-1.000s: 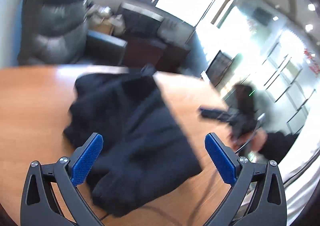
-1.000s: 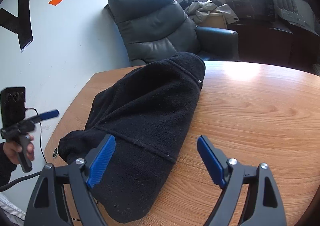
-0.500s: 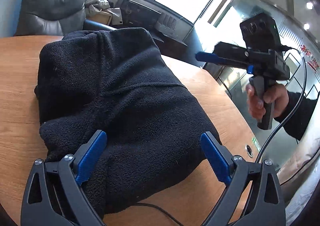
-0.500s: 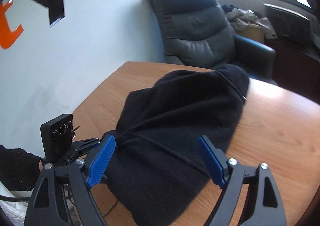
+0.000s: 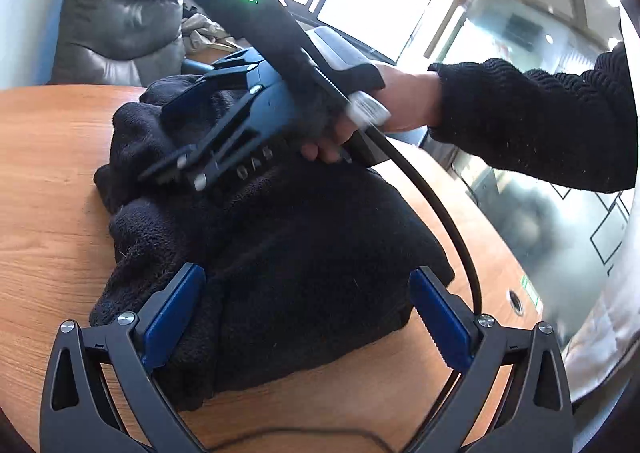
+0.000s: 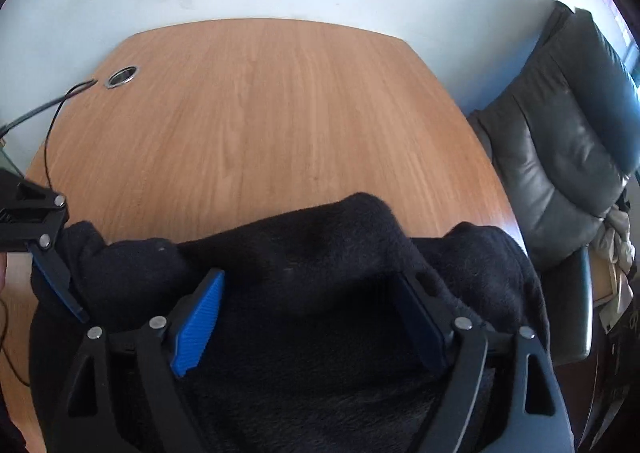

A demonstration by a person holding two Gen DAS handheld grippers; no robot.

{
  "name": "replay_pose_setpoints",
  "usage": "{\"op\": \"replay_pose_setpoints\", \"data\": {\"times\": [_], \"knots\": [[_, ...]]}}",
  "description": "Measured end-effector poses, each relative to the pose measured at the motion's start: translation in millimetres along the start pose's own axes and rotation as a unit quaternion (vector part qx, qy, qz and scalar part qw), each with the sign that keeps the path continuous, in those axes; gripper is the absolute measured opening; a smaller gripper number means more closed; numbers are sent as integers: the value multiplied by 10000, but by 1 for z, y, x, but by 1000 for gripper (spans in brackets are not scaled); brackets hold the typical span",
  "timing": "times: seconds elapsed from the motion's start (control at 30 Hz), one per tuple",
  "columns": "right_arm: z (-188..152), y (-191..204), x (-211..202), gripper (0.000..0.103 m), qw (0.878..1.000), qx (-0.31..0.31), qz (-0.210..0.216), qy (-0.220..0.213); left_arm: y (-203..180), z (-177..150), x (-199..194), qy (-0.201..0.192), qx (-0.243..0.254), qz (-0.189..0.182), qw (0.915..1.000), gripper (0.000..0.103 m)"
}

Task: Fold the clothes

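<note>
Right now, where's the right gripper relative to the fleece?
In the left wrist view the right gripper is down on the far end of the black fleece, toward the armchair; its own view shows open fingers straddling fabric.

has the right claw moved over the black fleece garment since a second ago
Yes. The right claw swung left, away from the grey leather armchair, and down onto the black fleece garment.

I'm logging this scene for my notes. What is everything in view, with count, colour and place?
Fleece garment: one, black, bunched on the table.
Table: one, brown wood, under the garment.
Cable hole: one, metal-rimmed, near the table's far edge.
Armchair: one, dark grey, beside the table.
Cable: one, black, trailing from the right claw.
Left claw: one, black with blue pads, open over the garment's near end.
Right claw: one, same colours, open, lowered onto the garment.
Hand: one, black-sleeved, gripping the right claw.
</note>
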State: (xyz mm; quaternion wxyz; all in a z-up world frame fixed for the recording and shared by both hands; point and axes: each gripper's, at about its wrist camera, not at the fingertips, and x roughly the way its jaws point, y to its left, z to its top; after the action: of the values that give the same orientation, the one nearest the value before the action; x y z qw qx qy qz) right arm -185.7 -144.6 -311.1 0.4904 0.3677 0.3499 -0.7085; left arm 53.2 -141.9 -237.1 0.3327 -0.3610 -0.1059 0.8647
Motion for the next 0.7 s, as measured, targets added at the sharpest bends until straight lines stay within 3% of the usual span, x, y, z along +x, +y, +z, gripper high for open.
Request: {"op": "replay_pose_setpoints", "data": {"times": [0.07,0.2,0.23,0.33,0.37,0.5,0.6,0.7], "knots": [[2,-20,5,91,9990,432,-114,-46,3,-4,-1,-95,-58,-21,9999,102],[9,-30,10,89,9976,683,56,-63,5,-6,-9,-122,-184,-209,9995,102],[16,-26,0,80,9970,618,401,-251,5,-6,-11,-119,-185,-237,9995,102],[26,-11,-28,78,9772,248,1972,-751,12,-7,-9,-80,-180,-266,9995,102],[30,5,-29,77,9724,-194,2242,-620,11,-7,-10,-62,-143,-244,9996,102],[34,47,12,80,9784,-1500,1424,-61,16,-11,-8,-55,-199,-105,9997,102],[45,34,26,82,9919,-1088,581,-315,24,-14,-12,-176,-360,-117,9991,102],[52,13,37,68,9973,-557,-276,-391,23,-19,-12,-108,-206,-111,9997,102]]}}
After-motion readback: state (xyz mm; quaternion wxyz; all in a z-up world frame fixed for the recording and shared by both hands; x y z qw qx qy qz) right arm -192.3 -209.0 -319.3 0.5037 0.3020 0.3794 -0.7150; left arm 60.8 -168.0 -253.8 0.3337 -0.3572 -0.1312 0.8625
